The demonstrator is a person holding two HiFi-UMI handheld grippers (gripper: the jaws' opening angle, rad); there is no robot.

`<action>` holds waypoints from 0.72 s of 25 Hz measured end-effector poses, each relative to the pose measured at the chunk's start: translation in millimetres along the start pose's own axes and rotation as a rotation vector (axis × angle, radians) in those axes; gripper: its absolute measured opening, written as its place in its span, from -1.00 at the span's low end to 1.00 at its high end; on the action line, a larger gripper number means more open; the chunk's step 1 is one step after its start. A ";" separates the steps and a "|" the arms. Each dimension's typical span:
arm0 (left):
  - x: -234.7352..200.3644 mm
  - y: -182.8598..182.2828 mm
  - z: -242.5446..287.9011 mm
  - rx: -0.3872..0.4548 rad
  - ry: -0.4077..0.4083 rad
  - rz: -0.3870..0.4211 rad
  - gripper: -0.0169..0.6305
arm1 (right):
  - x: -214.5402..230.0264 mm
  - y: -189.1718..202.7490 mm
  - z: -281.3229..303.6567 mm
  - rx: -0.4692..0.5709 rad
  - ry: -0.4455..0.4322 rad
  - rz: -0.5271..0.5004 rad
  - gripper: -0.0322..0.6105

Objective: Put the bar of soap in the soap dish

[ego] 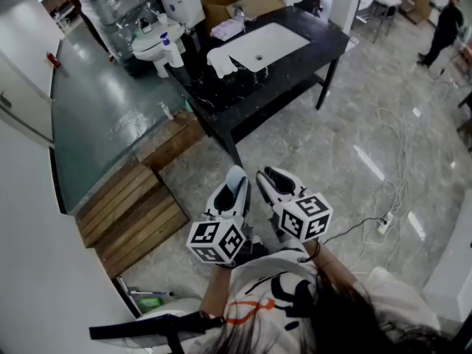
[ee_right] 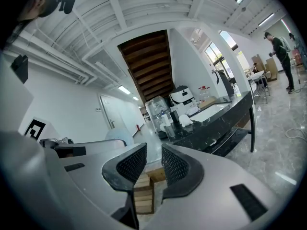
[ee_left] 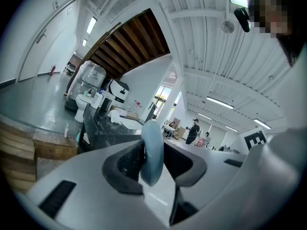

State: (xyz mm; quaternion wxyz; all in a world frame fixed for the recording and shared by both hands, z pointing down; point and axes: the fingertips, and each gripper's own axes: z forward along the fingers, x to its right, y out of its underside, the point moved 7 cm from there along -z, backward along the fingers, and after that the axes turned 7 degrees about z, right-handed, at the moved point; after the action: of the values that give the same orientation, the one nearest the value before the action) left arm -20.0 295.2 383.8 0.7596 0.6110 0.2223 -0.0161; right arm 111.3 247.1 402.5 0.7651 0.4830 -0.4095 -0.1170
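Observation:
A pale blue bar of soap [ee_left: 152, 152] stands on edge between the jaws of my left gripper [ee_left: 153, 159], which is shut on it. The same soap [ee_right: 119, 137] shows as a pale round shape at the left of the right gripper view. My right gripper [ee_right: 153, 164] is open by a narrow gap with nothing between its pads. In the head view both grippers, left [ego: 234, 190] and right [ego: 273, 179], hang side by side over the tiled floor, well short of the black table [ego: 310, 65]. I cannot pick out a soap dish from this distance.
The black table carries a white sink [ego: 258, 46], a white cloth [ego: 221, 59] and a cardboard box [ego: 240, 2]. A white toilet [ego: 155, 49] and a big water bottle [ego: 118, 9] stand behind it. Wooden planks [ego: 133, 216] lie at the left. Cables with a power strip [ego: 383, 223] lie at the right.

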 end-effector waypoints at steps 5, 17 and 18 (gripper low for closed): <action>-12.3 -4.7 0.6 0.000 -0.002 -0.003 -0.59 | -4.8 0.1 12.2 -0.001 -0.001 -0.002 -0.58; -46.4 -8.6 -2.1 -0.018 0.012 -0.025 -0.59 | -20.9 12.8 33.0 -0.002 0.024 0.003 -0.58; -47.8 -8.2 -1.4 -0.019 0.014 -0.030 -0.59 | -21.5 13.6 33.5 -0.006 0.027 0.001 -0.58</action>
State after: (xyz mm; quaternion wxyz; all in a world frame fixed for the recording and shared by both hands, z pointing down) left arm -66.0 282.7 393.1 0.7636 0.6004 0.2368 -0.0210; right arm 69.9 244.8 409.4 0.7720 0.4819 -0.3991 -0.1116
